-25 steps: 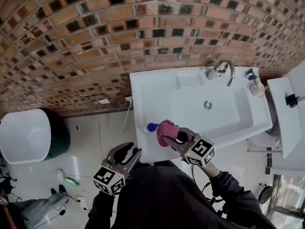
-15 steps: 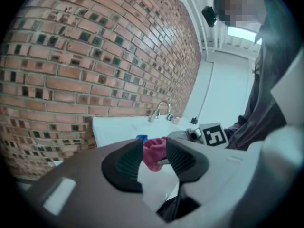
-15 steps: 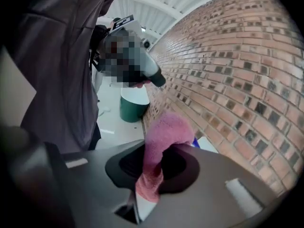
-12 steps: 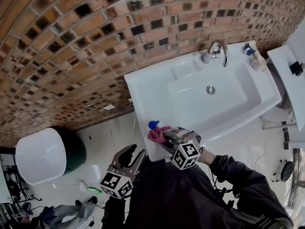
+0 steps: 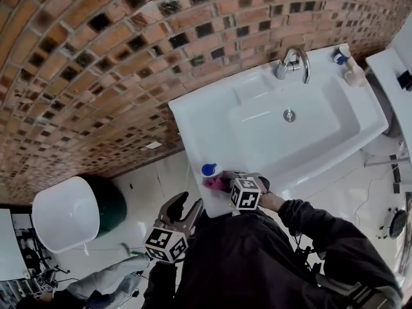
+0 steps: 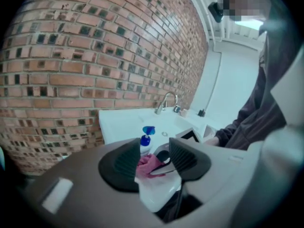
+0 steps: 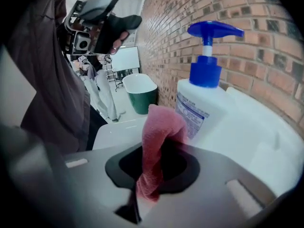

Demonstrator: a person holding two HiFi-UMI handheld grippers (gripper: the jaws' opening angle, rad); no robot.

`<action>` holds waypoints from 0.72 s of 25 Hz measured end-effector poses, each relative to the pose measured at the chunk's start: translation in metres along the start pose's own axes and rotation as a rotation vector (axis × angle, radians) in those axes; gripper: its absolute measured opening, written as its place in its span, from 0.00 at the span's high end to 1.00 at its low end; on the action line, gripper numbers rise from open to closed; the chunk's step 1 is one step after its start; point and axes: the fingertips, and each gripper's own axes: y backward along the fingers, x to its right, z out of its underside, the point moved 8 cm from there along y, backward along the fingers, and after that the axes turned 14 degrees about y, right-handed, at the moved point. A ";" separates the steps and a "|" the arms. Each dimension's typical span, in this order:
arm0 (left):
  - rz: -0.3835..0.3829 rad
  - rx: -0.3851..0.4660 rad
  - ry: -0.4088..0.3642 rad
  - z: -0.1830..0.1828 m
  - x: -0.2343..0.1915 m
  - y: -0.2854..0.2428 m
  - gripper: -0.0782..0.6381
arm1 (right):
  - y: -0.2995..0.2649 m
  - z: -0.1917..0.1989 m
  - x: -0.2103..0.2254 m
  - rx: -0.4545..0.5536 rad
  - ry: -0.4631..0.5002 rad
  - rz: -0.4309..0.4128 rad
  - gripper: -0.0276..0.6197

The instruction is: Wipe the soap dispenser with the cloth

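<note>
The soap dispenser (image 7: 207,99), a white plastic pump bottle with a blue head, looks light and top-heavy, with a smooth and probably slippery wall. A sideways push from the cloth could therefore slide or tip it. My judgement is that it wants steadying at the shoulder or around the body below the pump, not by the thin blue nozzle, which would sink or turn. The cloth (image 7: 156,144) is soft and pink and bunches freely, so it is best held by a gathered edge, leaving a loose pad to rub with. The right gripper (image 7: 159,169) has that kind of hold: its jaws are closed on the cloth's lower part and the free end rises out of them. The bottle stands upright at about 1 o'clock from those jaws, just beyond them. The cloth's tip lies either against the printed label or just short of it; I cannot tell which. In the head view the dispenser sits on the near left corner of the white sink (image 5: 193,118), at about 10 o'clock from the right gripper. The left gripper (image 5: 185,209) hangs off the sink's edge at about 7 o'clock from the bottle and apart from it. Its jaws are opening with nothing gripped, and the bottle and cloth show only well beyond the gap.
</note>
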 end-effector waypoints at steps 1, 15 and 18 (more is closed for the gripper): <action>-0.014 -0.018 -0.003 0.000 -0.003 -0.008 0.59 | 0.004 -0.002 0.000 0.014 -0.002 -0.004 0.87; -0.038 -0.192 -0.041 -0.002 -0.012 -0.094 0.51 | 0.112 0.028 0.089 0.531 -0.622 0.048 0.87; -0.039 -0.213 -0.040 0.000 -0.008 -0.101 0.51 | 0.091 0.035 0.089 0.464 -0.650 -0.021 0.87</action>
